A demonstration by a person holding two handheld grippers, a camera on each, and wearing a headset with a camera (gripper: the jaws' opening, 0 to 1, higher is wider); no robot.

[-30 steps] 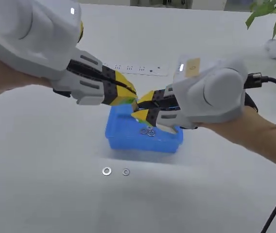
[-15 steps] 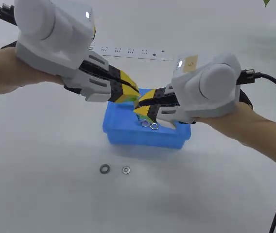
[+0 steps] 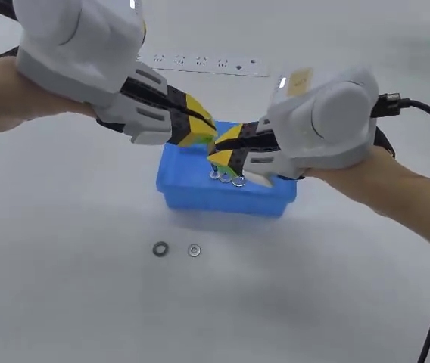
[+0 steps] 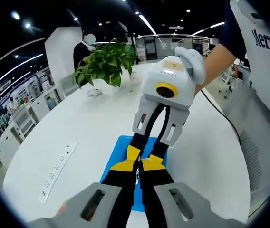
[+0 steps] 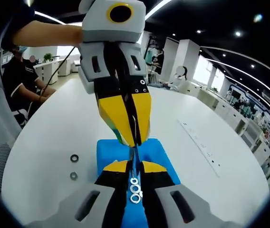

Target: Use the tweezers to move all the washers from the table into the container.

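Washers (image 3: 225, 178) lay three in a row inside the blue container (image 3: 192, 198), and two more washers (image 3: 160, 249) sat on the tabletop (image 3: 86, 287) near its front. Over the container the left gripper (image 3: 209, 138) and right gripper (image 3: 219, 160) met tip to tip, each with jaws together. The right seemed clamped on thin tweezers (image 5: 134, 166), hard to make out.

Over the blue container (image 3: 222, 203), my left gripper (image 3: 211, 134) and right gripper (image 3: 213, 156), tips meeting, appear to have eased a little nearer its floor. The washers (image 3: 225, 178) inside, bunched in a knot a second ago, now lie in a row of three just beneath my right jaws, closer to them than before.
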